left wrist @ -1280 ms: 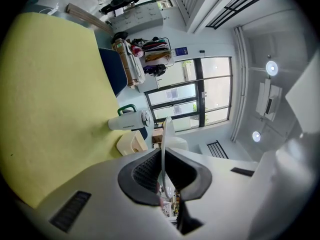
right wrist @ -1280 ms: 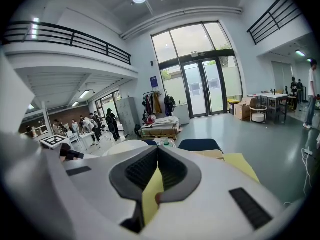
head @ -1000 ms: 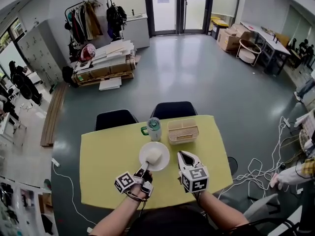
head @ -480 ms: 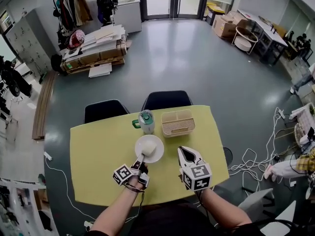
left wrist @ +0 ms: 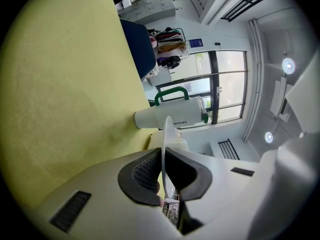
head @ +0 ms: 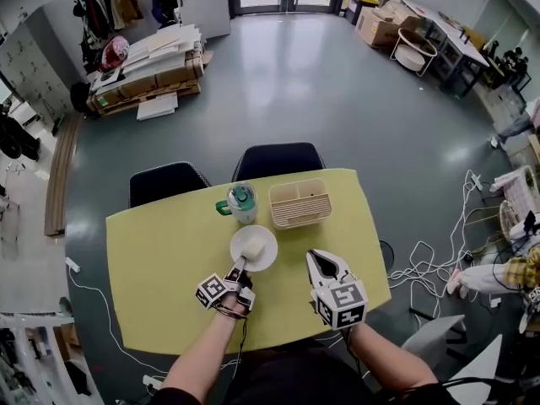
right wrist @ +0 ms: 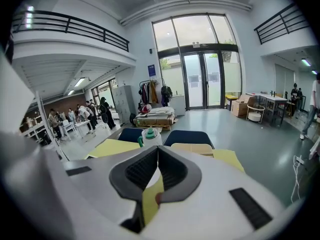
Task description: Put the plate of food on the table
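A grey floor [head: 337, 91] spreads round a yellow surface [head: 160, 260], which fills the near middle of the head view. Two dark chairs are pushed in at the far edge of the surface, one to the left [head: 164, 181] and one to the right [head: 277, 159].

A cream slatted basket [head: 297, 183] stands on the surface near its far edge, right of centre.

The right gripper [head: 314, 256] is over the surface just to the right of the plate and apart from it. In the right gripper view its jaws meet at the tips with nothing between them, and only the yellow surface shows below the pads.

The left gripper [head: 239, 270] is at the near rim of the plate. In the left gripper view its jaws are closed on that rim, which shows edge-on as a thin white line between the dark pads.

The white plate [head: 267, 260] lies on the surface at its middle, near of the cup and the basket.

A white cup [head: 242, 202] with a green lid and green handle stands upright just left of the basket and just far of the plate.

A pale block of food [head: 253, 245] sits in the middle of the plate.
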Tool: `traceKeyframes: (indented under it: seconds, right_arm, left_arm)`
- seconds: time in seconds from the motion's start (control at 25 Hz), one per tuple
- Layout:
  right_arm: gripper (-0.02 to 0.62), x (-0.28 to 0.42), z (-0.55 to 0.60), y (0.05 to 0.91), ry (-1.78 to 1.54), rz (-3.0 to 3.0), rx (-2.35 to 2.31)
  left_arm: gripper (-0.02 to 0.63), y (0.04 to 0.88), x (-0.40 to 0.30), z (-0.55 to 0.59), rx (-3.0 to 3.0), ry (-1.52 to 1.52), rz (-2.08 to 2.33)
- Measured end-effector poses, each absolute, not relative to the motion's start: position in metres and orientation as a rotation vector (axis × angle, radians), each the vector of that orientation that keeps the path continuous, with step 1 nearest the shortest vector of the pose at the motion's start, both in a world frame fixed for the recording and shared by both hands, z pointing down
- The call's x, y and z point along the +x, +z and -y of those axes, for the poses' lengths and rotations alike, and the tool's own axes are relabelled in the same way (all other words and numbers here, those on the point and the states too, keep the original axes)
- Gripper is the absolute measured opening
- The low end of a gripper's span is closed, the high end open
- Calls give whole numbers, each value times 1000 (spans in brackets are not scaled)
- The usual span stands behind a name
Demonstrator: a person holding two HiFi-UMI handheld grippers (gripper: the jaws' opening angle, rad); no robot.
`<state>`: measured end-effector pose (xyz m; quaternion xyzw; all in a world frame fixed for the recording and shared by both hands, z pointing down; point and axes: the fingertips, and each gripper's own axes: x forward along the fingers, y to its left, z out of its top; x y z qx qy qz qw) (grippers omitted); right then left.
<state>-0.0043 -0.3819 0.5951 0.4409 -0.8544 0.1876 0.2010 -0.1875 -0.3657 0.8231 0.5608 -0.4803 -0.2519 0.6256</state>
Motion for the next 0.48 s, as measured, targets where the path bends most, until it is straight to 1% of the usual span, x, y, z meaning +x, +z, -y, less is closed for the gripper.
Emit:
traceKeyframes:
  seconds: [0.48]
  right_arm:
    - [12, 0, 390, 616, 544, 2352, 1225]
  left_arm:
    - [25, 886, -185, 381, 1229, -506, 1101]
